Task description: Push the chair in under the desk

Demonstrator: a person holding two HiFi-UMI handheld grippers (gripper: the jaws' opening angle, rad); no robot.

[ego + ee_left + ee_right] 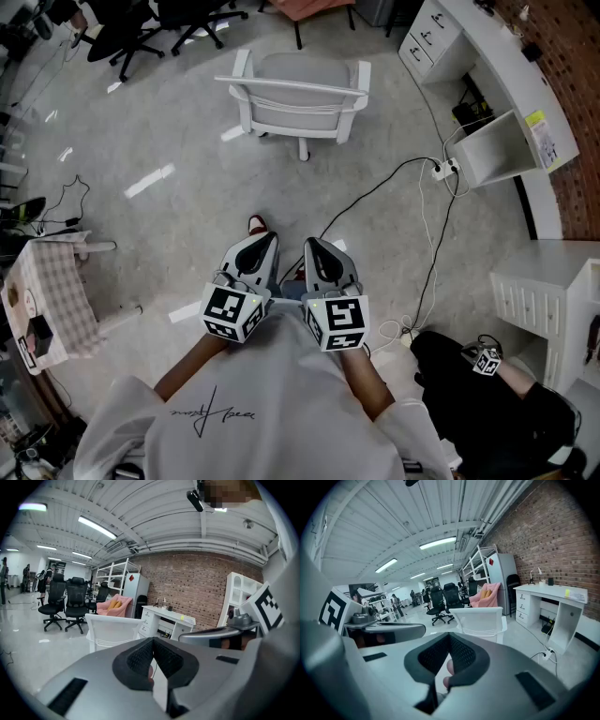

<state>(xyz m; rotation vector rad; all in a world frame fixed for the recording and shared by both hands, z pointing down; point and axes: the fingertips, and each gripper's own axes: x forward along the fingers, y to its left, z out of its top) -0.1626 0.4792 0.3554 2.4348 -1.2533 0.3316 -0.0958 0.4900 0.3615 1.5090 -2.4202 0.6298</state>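
A white chair (300,94) stands out on the grey floor, away from the white desk (497,66) along the brick wall at the right. My left gripper (265,246) and right gripper (314,248) are held side by side close to my body, well short of the chair, both shut with nothing in them. In the left gripper view the shut left gripper (152,641) points toward the chair's back (112,630), with the desk (168,616) behind it. The right gripper view has the shut right gripper (449,637) below the chair (480,620), the desk (553,597) at the right.
A black cable runs over the floor to a power strip (445,171) near the desk. Black office chairs (131,28) stand at the far left. A small table with a checked cloth (52,291) is at the left, a white cabinet (544,300) at the right, a person in black (487,394) beside me.
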